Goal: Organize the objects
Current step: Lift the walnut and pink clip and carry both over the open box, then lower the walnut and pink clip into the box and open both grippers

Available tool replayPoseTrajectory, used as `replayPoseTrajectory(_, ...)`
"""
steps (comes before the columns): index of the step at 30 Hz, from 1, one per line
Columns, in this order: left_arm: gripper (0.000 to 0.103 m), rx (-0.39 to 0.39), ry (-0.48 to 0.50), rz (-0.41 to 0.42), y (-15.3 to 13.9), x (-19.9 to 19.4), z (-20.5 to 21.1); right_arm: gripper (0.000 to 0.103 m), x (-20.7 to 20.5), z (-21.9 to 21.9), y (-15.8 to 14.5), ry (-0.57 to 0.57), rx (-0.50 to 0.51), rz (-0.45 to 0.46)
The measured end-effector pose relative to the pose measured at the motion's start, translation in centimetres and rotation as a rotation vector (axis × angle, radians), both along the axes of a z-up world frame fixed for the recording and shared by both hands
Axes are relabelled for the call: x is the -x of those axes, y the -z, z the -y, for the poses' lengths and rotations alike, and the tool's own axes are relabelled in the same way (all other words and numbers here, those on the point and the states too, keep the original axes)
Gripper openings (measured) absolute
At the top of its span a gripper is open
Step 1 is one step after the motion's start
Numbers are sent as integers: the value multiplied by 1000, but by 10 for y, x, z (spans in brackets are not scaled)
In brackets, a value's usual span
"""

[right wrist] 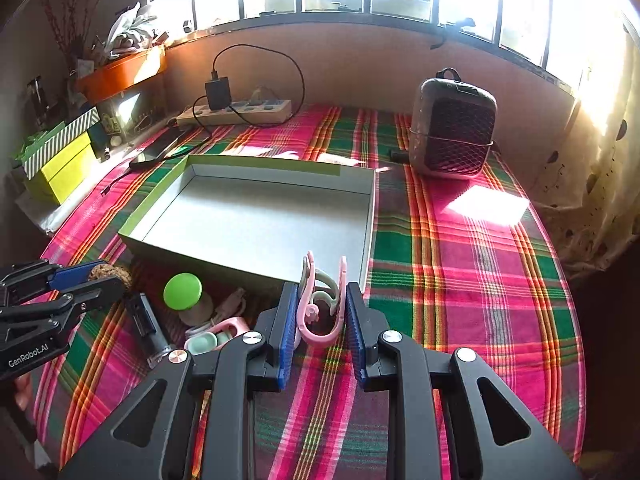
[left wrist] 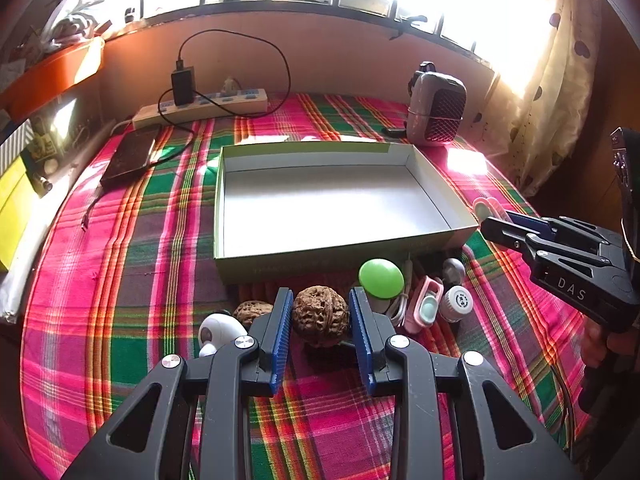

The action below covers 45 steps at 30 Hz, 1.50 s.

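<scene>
We see the left tool (left wrist: 320, 312) closed on a walnut (left wrist: 320, 315), its blue pads pressing both sides of the shell, and the nut appears lifted clear of the plaid cloth (left wrist: 132, 288), with a shadow beneath it. The right tool (right wrist: 322, 312) grips a bundle of pink and pale green clips (right wrist: 323, 300) between its pads; how many clips make up the bundle we cannot tell.

The open box (left wrist: 320, 204), grey inside with green walls, lies on the table just beyond both tools, and its near wall hides part of the clutter at its foot. There we make out a second walnut (left wrist: 251, 311), half covered by the left tool's finger, a white rounded item (left wrist: 214, 332) cut off behind the same finger, a green-capped bottle (left wrist: 381, 279), a pink case (left wrist: 425, 308), and a white round cap (left wrist: 456, 302). A dark clear-ended object (right wrist: 146, 326) lies beside the bottle; we cannot identify it.

Bare cloth stretches to the right of the box. A small heater (right wrist: 454, 128) and a power strip (left wrist: 200, 109) stand near the back wall.
</scene>
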State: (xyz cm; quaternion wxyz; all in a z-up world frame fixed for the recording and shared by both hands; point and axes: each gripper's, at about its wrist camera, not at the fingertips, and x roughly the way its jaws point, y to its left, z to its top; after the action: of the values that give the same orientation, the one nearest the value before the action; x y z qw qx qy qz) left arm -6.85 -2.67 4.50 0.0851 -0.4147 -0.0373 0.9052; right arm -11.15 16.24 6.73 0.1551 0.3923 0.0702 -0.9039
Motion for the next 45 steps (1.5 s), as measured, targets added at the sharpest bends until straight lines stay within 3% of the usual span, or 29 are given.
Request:
replayPoseTrajectory(13, 27, 4, -5, 10, -7, 61, 11, 24, 44, 20, -12, -16, 17, 4)
replayPoseTrajectory(27, 27, 33, -24, 80, 18, 132, 12, 24, 104, 36, 23, -2, -11, 82)
replayPoseTrajectory(45, 27, 65, -17, 120, 35, 159, 7, 25, 130, 45, 44, 0, -47, 112)
